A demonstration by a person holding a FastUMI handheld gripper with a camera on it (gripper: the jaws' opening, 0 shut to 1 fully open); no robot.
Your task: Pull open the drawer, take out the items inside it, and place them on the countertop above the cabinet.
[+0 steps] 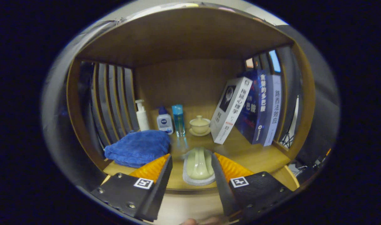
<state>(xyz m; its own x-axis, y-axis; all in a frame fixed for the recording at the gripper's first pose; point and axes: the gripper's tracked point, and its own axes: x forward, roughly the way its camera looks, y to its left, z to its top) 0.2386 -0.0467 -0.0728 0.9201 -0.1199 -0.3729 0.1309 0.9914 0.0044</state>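
- Blue towel (137, 147) lies bunched at the left of the wooden surface (256, 156), just beside the left finger; the set-down should stay clear of it.
- Pale green spoon-like piece (198, 164) on its grey pad (190, 179) sits between the fingers (192, 162), near the surface's front edge. It looks to be the item taken from the drawer.
- I cannot tell whether the fingers grip it or only flank it; both stand close at its sides.
- A good finish, I judge: make sure the pad lies flat, part the fingers evenly, then back straight out.
- Beyond stand bottles (164, 122), a lidded cup (200, 125) and leaning books (250, 109), well apart.
- Fingers point level into the shelf, slightly downward.
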